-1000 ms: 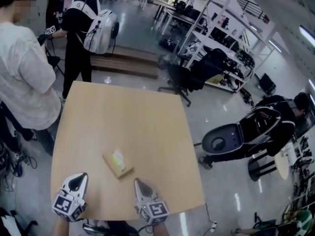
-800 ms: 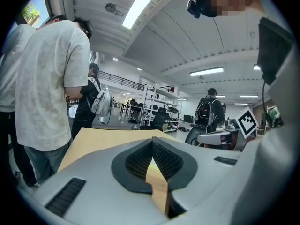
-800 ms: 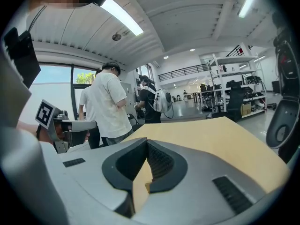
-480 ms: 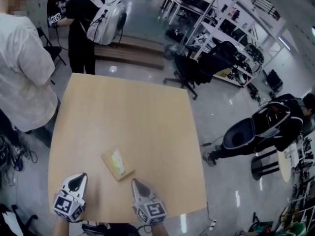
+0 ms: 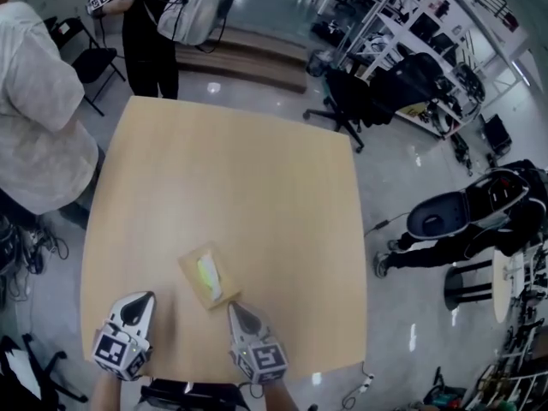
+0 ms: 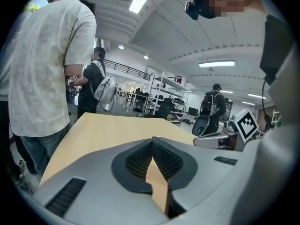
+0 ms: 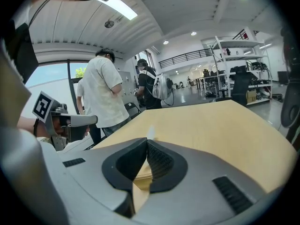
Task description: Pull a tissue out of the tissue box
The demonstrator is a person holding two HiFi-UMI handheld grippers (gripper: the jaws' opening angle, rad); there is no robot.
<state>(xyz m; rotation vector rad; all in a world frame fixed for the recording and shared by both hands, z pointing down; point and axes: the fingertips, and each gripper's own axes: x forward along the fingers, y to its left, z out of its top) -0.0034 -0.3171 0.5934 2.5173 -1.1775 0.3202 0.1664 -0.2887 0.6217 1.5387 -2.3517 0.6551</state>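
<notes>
Jaws of the left gripper [image 5: 145, 299] and the right gripper [image 5: 231, 308] are pressed together, tips meeting with nothing pinched. Just beyond the right gripper's tip lies a flat tan cardboard tissue box [image 5: 192, 269], set askew near the front edge, with a pale yellow-green tissue [image 5: 208, 274] showing in its top slot. The box rests on a light wooden square table [image 5: 231, 169]. A person in a white shirt [image 5: 38, 135] stands at the table's left side, and a person in black with a silver backpack [image 5: 150, 32] stands past its far edge.
</notes>
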